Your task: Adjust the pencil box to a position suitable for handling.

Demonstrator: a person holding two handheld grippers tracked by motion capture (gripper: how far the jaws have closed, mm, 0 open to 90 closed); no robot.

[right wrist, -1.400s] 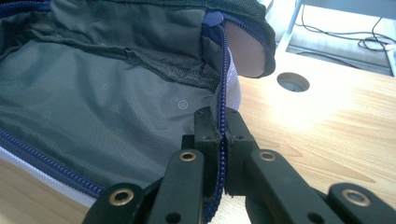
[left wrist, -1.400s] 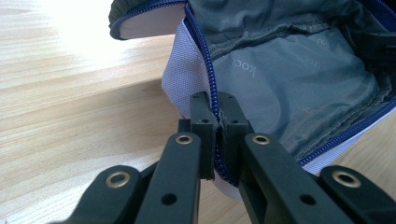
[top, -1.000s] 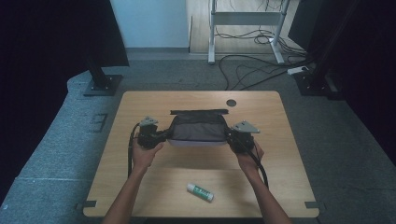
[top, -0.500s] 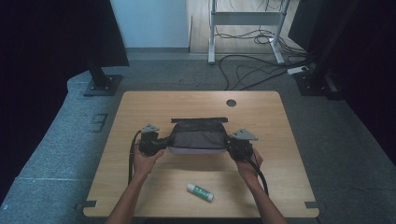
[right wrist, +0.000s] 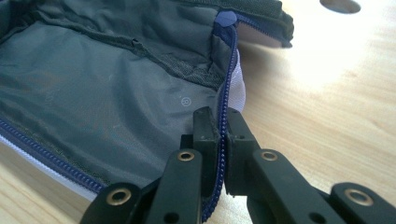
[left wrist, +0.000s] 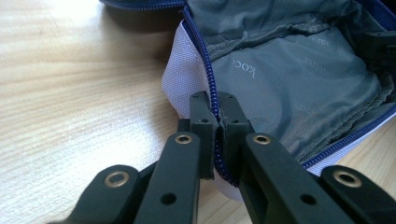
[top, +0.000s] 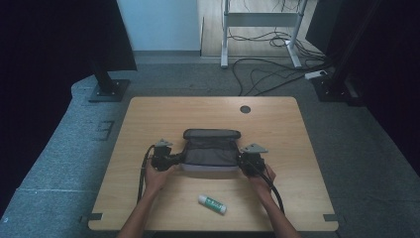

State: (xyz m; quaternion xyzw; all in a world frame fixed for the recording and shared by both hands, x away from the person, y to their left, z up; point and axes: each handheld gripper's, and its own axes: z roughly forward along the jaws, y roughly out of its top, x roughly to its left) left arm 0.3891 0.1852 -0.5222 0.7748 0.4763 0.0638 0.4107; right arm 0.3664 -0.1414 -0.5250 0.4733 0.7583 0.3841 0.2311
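The right claw (right wrist: 219,135) rises from the near edge, its two black jaws pinched together on the blue zipper (right wrist: 229,70) along the rim of an open pouch (right wrist: 93,102). The grey lining (faint print on it) spreads to the left. The wooden surface (right wrist: 327,107) lies to the right, with a round hole (right wrist: 340,4) at the far edge.

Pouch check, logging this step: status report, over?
Left gripper and right gripper each shut on the pouch zipper edge, pouch open on the table. Glue stick lies nearer the person, apart.
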